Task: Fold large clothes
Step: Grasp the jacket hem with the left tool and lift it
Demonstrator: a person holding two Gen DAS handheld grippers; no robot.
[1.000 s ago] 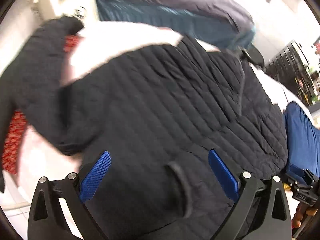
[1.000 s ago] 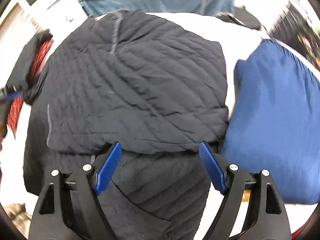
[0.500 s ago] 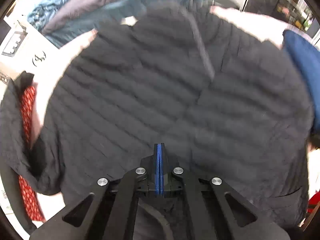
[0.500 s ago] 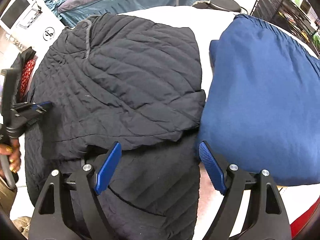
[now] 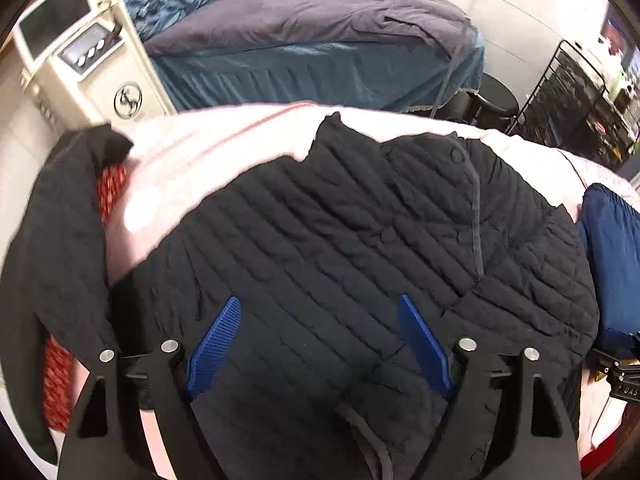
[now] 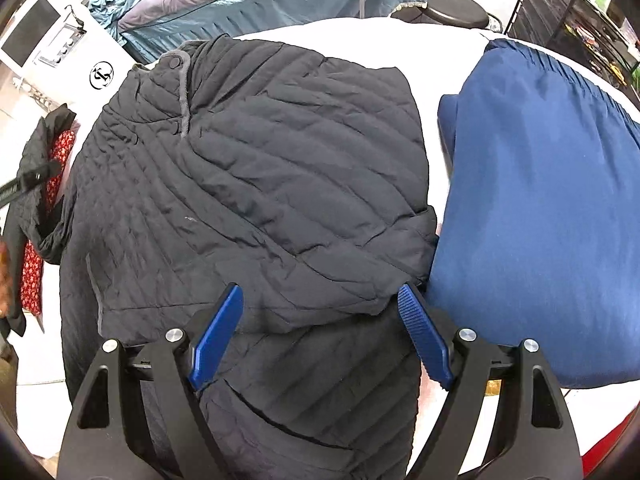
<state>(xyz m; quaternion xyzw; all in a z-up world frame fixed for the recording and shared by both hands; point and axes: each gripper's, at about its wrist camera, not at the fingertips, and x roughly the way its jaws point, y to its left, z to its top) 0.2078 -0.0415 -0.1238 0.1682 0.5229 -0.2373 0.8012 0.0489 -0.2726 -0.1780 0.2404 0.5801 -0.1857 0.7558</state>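
- A white-covered bed is bearing everything, running from 9 to 3 o'clock in the right wrist view.
- A black quilted puffer jacket is lying folded across the bed's middle, its collar pointing to 11 o'clock.
- A folded blue fabric bundle is sitting at 3 o'clock, touching the jacket's edge.
- The left gripper is hovering over the jacket, its jaws opening, nothing clamped between the blue pads.
- The right gripper is hanging over the jacket's folded hem, its jaws standing wide apart, gripping nothing.
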